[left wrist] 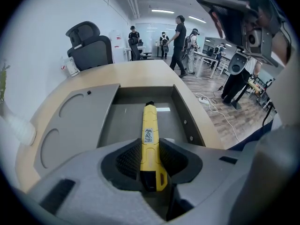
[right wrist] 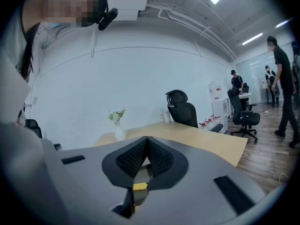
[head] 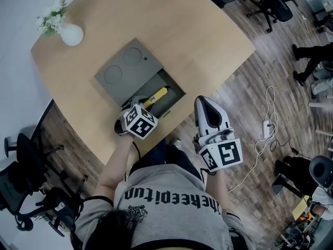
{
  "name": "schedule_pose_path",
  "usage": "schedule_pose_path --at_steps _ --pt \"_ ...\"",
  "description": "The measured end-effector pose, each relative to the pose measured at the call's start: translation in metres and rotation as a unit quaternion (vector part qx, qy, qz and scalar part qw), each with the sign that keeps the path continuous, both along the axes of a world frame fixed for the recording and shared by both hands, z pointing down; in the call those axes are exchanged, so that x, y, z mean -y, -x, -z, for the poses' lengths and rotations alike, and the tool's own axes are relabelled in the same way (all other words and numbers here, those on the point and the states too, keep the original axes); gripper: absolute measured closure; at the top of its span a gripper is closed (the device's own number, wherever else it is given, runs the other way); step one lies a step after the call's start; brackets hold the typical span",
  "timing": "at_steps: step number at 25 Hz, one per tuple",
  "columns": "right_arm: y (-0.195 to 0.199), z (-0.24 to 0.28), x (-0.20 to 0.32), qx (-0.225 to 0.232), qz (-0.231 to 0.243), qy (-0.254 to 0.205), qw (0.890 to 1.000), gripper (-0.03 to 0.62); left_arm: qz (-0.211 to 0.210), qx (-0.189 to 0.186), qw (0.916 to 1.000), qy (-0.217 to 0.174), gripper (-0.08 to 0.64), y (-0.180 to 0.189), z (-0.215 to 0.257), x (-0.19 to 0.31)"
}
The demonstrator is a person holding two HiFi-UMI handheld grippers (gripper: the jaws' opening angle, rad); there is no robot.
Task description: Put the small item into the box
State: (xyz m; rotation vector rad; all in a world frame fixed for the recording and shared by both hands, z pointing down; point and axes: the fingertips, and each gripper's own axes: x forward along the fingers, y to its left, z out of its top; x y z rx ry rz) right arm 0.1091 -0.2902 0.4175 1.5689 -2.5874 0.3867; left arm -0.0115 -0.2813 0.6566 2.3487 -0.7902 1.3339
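Our left gripper clamps the yellow cutter by its tail over the open box (right gripper pressed together, empty, beside the table edge); released tilted, we judge its nose could catch the rim

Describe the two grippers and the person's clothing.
The left gripper and right gripper have grey moulded bodies with black, finely textured pads lining the jaws. Each carries a white cube printed with black square markers. In the head view the right one looks white and black. The person wears a grey short-sleeved T-shirt with black lettering.
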Motion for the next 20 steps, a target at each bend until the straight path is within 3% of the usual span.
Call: schedule_pose_path --at_steps 11,16,20 --pt "-0.009 0.004 -0.008 0.000 -0.002 -0.006 1.000 0.584 -0.015 0.016 0.9997 -0.015 0.431 -0.003 -0.002 -0.003" --pt "-0.011 0.007 -0.014 0.002 0.004 -0.010 1.000 0.584 0.006 -0.010 0.9995 -0.028 0.426 -0.003 0.012 -0.005" --pt "-0.010 0.011 -0.019 0.004 0.014 -0.015 1.000 0.584 0.032 -0.030 0.9966 -0.070 0.460 0.001 0.034 -0.002"
